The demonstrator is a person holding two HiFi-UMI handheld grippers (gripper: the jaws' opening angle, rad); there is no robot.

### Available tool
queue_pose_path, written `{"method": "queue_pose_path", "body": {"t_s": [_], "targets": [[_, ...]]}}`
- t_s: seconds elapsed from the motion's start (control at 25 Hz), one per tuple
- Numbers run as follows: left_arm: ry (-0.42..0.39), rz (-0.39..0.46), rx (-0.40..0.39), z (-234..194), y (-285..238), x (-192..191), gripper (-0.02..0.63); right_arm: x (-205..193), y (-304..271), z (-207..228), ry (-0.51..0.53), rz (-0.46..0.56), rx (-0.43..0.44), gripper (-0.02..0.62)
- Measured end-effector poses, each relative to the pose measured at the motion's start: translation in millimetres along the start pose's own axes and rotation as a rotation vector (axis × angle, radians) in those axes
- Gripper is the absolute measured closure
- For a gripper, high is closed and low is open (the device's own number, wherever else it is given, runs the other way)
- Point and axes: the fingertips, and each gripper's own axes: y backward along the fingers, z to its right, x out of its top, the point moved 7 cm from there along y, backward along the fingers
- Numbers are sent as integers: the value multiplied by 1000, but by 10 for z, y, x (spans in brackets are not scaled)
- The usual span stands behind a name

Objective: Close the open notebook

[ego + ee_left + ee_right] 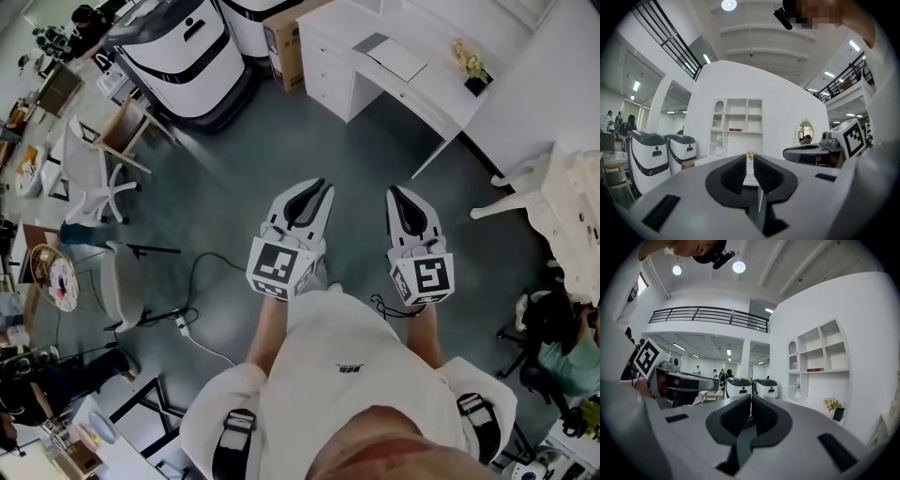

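Going wrong: the notebook (394, 59) is judged likely to be shoved along the white desk (441, 105) instead of folded, if its cover is met by blunt closed tips; the flower pot (473, 70) further along the desk could be knocked
Cause: both pairs of jaws are seen drawn together with nothing between them, so no page edge can be caught until they are parted
Notebook: laid open on the desk, well apart from both grippers, untouched
Left gripper (320, 187): held at waist height over the grey floor (234, 187), pointed forward toward the desk, roughly level
Right gripper (393, 191): held just beside the left one, about parallel, aimed the same way, empty
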Motion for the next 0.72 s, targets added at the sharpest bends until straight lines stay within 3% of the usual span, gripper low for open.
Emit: {"method": "queue_pose_path", "body": {"t_s": [0.4,0.72], "targets": [[7,-11,-8,-782,-545,56,606,65,-899,206,16,-10,-12,597],[11,-15,-63,-1306,-1098,155,606,166,-1498,445,17,-28,-72,597]]}}
